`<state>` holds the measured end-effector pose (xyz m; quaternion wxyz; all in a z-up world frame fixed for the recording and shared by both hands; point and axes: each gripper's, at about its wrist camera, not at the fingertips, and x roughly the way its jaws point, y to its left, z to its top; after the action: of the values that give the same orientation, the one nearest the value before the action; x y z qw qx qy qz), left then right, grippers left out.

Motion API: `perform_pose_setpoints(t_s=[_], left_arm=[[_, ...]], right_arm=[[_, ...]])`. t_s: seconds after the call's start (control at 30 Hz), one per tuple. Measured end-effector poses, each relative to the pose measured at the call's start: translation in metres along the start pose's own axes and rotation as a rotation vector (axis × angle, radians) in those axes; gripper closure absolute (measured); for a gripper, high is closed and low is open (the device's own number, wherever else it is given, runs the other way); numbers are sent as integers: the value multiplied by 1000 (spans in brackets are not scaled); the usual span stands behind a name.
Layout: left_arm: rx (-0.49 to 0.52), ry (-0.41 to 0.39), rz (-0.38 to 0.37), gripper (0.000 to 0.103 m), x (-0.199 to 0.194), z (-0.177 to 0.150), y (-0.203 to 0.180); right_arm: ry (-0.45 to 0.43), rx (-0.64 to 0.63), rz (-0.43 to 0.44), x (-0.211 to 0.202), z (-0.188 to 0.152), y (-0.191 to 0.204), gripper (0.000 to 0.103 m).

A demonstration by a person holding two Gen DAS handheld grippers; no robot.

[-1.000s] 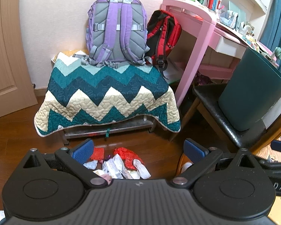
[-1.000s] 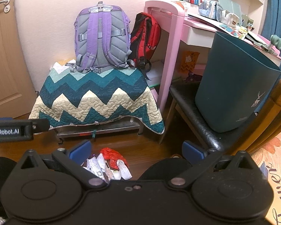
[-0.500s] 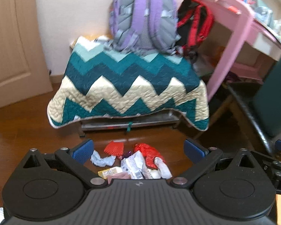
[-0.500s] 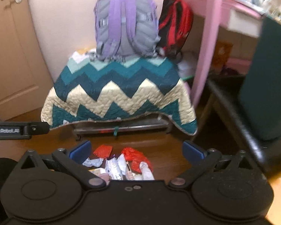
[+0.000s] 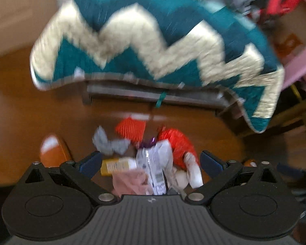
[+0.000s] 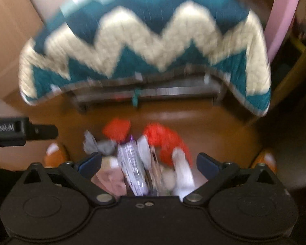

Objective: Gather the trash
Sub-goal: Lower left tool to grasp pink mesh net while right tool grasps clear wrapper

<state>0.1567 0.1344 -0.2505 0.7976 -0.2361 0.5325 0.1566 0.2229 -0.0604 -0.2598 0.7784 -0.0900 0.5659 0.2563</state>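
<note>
A heap of trash lies on the brown wooden floor in both blurred wrist views: a red crumpled wrapper (image 5: 176, 140) (image 6: 165, 140), a red netted piece (image 5: 130, 128) (image 6: 117, 129), a grey scrap (image 5: 109, 144) (image 6: 98, 146), a silver-purple packet (image 5: 155, 163) (image 6: 132, 169), a yellow packet (image 5: 117, 165) and a pink bag (image 5: 130, 181) (image 6: 112, 181). My left gripper (image 5: 151, 161) hangs open just above the heap, nothing between its blue pads. My right gripper (image 6: 149, 162) is open too, over the same heap. The left gripper's body (image 6: 14, 131) shows at the right view's left edge.
A low bench draped with a teal and cream zigzag quilt (image 5: 153, 40) (image 6: 149, 40) stands right behind the heap. An orange slipper (image 5: 53, 151) (image 6: 55, 155) lies left of the trash. A pink desk leg (image 5: 299, 61) and chair legs stand at the right.
Both grippers have tipped down and moved closer to the floor; the trash heap now shows larger between the open fingers, and the backpacks and bin have left the view.
</note>
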Motion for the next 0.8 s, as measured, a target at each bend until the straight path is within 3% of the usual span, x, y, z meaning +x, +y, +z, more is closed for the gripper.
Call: perform_pose_setpoints(t_s=[0.23, 0.37, 0.5, 0.8], left_arm=[[-131, 178, 63, 0, 108, -10, 25], [-100, 234, 90, 0, 159, -20, 30], [-113, 352, 95, 0, 210, -38, 38], [-93, 490, 135, 1, 276, -69, 37]], right_arm=[[213, 7, -9, 95, -19, -6, 8], [312, -68, -26, 146, -36, -7, 11], [423, -86, -45, 190, -55, -15, 18], [522, -94, -26, 235, -78, -17, 27]])
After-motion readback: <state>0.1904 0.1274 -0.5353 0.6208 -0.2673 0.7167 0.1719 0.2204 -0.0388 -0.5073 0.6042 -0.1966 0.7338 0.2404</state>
